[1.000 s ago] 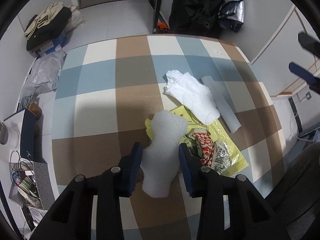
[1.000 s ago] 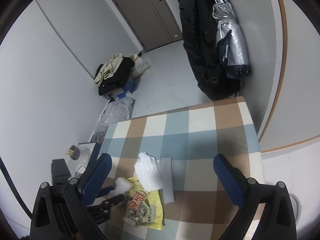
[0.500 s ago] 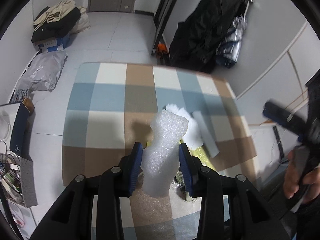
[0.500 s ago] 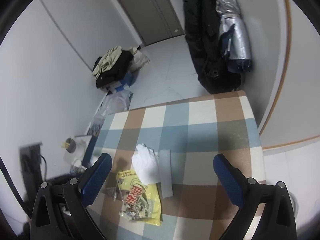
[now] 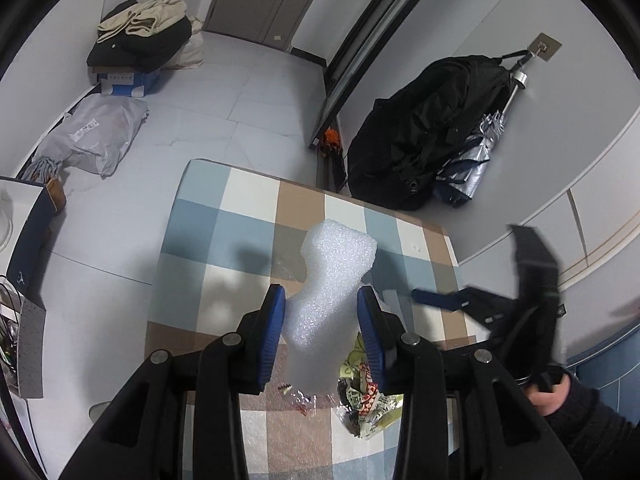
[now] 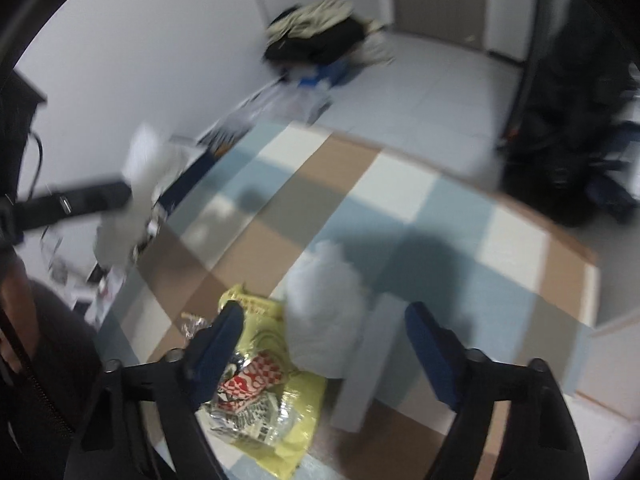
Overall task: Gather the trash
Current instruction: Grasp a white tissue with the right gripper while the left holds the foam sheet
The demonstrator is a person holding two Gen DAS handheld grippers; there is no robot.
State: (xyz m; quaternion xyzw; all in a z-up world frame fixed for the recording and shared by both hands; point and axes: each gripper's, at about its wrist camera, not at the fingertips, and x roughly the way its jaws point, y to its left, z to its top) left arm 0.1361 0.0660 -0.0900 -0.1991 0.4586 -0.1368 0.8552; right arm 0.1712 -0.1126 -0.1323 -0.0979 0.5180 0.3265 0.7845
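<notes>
My left gripper (image 5: 322,320) is shut on a white foam piece (image 5: 332,276), held up above the checked table (image 5: 224,240). In the right wrist view the same foam piece (image 6: 136,184) shows blurred at the left. My right gripper (image 6: 324,314) points down at the trash pile and its jaws are closing. A crumpled white bag (image 6: 320,292) lies between its fingers, and the pads are clear of it. Beside the bag are a yellow plastic bag (image 6: 288,432), a red-and-white wrapper (image 6: 248,384) and a white foam strip (image 6: 360,372). A hand (image 5: 548,396) holds the right gripper (image 5: 472,304).
A black coat (image 5: 432,128) and a folded umbrella (image 5: 476,152) hang on the wall behind the table. On the floor are a grey mailing bag (image 5: 96,132) and clothes piled on a blue box (image 5: 140,44). Cluttered boxes (image 5: 24,248) stand to the left.
The left gripper has lifted the foam piece off the table and tilted. The right gripper has swung down and rolled toward the trash pile, and its jaws have narrowed.
</notes>
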